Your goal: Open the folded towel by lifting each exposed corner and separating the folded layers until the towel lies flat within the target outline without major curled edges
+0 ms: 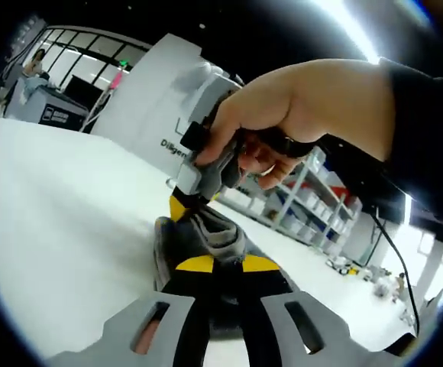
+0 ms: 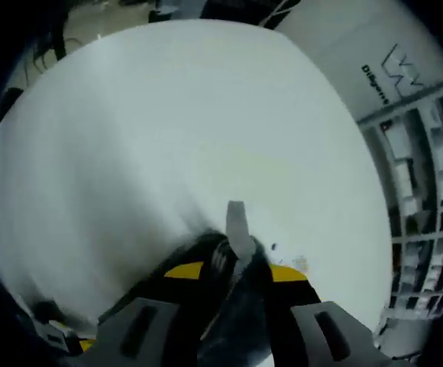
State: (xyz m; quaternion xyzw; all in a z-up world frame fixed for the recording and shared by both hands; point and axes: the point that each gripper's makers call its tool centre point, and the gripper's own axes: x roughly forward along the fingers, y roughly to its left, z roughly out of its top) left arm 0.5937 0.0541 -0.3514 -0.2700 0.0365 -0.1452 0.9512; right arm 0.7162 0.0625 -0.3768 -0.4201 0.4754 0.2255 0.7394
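Observation:
The grey towel [image 1: 206,235] is bunched up and lifted off the white table [image 1: 53,214], held between both grippers. My left gripper [image 1: 226,264], black jaws with yellow tips, is shut on its near fold. The right gripper [image 1: 182,202], held by a hand [image 1: 313,99], comes in from the upper right and pinches the towel's far end. In the right gripper view my right gripper [image 2: 235,272] is shut on dark towel fabric [image 2: 244,313], and a pale grey strip of the towel [image 2: 237,225] sticks out past the jaw tips above the table [image 2: 168,115].
A large white panel with dark lettering [image 1: 153,99] stands beyond the table. Shelves with bins [image 1: 305,199] run along the back right, also seen as shelves [image 2: 428,176]. A person sits at a far desk [image 1: 34,65]. A black cable [image 1: 393,260] hangs at right.

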